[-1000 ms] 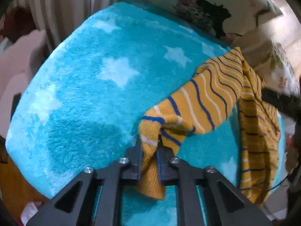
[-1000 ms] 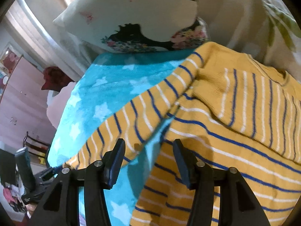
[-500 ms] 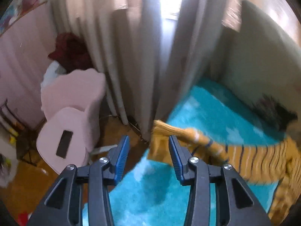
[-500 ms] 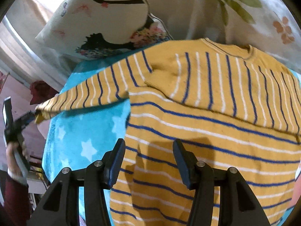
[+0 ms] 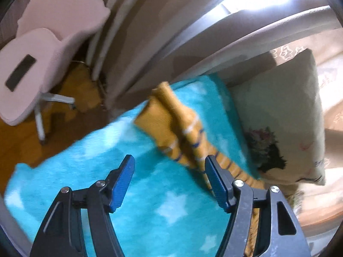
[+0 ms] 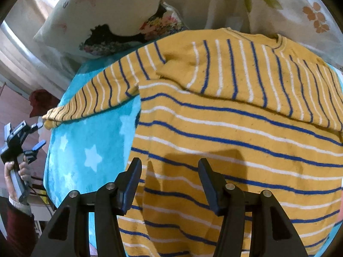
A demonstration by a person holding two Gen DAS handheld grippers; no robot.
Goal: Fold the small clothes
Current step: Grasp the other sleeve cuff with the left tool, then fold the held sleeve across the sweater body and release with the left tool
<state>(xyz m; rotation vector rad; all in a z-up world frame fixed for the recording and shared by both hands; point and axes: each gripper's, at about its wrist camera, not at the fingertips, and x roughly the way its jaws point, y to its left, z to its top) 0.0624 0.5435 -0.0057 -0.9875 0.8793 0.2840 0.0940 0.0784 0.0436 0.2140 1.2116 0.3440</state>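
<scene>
A yellow sweater (image 6: 235, 117) with blue and white stripes lies spread on a turquoise star blanket (image 6: 90, 150). Its sleeve (image 6: 96, 98) stretches out to the left, and the cuff end (image 5: 163, 117) rests flat near the blanket's edge. My left gripper (image 5: 169, 171) hovers just behind the cuff with its jaws opening. Only blanket lies between the pads; the sleeve runs past the right finger (image 5: 216, 184). In the right wrist view the left gripper (image 6: 39, 135) sits in a hand (image 6: 15, 171) beside the cuff. My right gripper (image 6: 169, 171) stands open above the sweater's body, holding nothing.
A floral pillow (image 5: 278, 117) (image 6: 107, 10) lies against the blanket's far side, with pale leaf-print bedding (image 6: 278, 4) behind the sweater. Beyond the blanket's edge are curtains (image 5: 171, 32), a pink chair (image 5: 42, 42) and wooden floor (image 5: 21, 145).
The left gripper drew the sleeve cuff out to the left, let go of it and opened wider; the sleeve now lies straight. The right gripper shifted a little over the sweater's body.
</scene>
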